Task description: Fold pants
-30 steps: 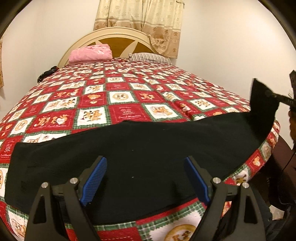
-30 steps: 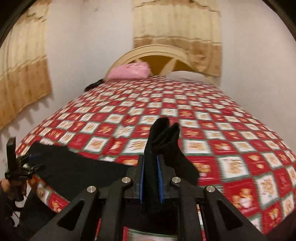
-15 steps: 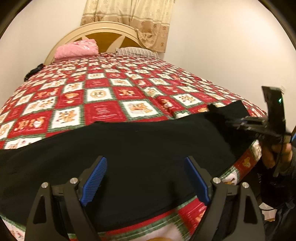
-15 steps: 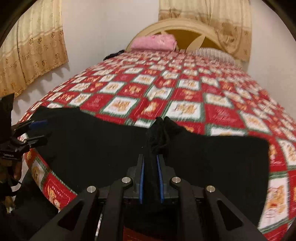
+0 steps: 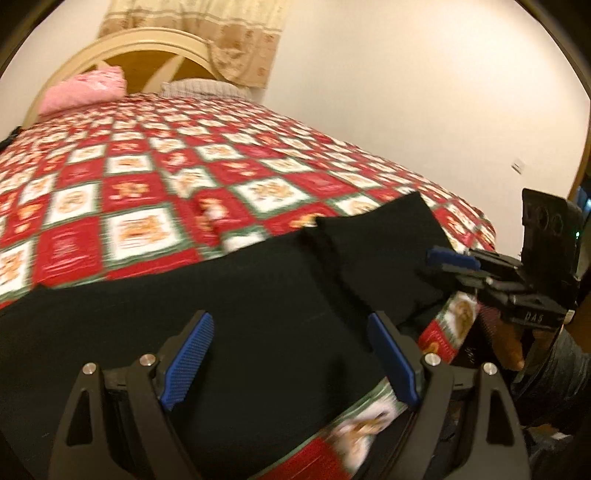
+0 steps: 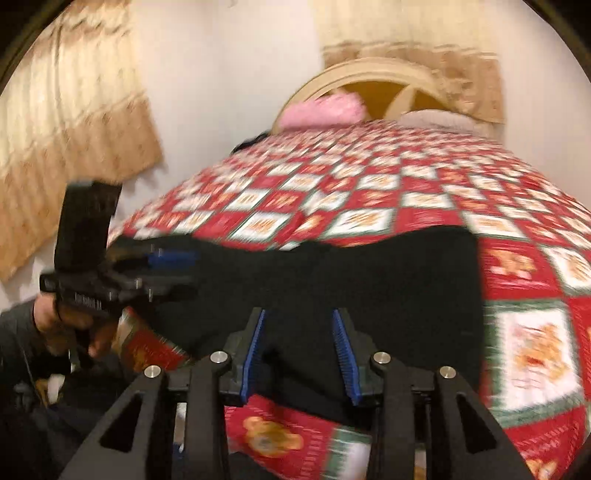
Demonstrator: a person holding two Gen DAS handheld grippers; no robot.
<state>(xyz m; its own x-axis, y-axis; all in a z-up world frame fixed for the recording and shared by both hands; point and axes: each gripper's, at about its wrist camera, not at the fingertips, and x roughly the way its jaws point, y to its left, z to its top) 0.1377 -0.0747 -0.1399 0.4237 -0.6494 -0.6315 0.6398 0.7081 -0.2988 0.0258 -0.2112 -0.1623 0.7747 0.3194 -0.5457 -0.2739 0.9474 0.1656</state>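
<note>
1. Half a second ago the right hand-held gripper was clamped on a bunched end of the pants; now its blue pads stand apart with nothing between them, and the cloth it carried lies flat as a doubled layer on the right end of the garment.
2. The left hand-held gripper hovers with its fingers spread wide and holds nothing; the pants lie directly under and ahead of it.
3. The pants are black and rest on the near edge of the bed, their long axis running left to right across both grippers, along the bed's edge.
4. The folded-over end sits toward the right; the right hand-held gripper is just beside it, so that hand is the nearer one. The far left end runs out of the left wrist view.
5. My judgement: one fold is laid, and the next calls for gripping an end and carrying it along that long axis.
6. Farther back lie a pink pillow, the headboard and curtains. No containers are in view.
</note>
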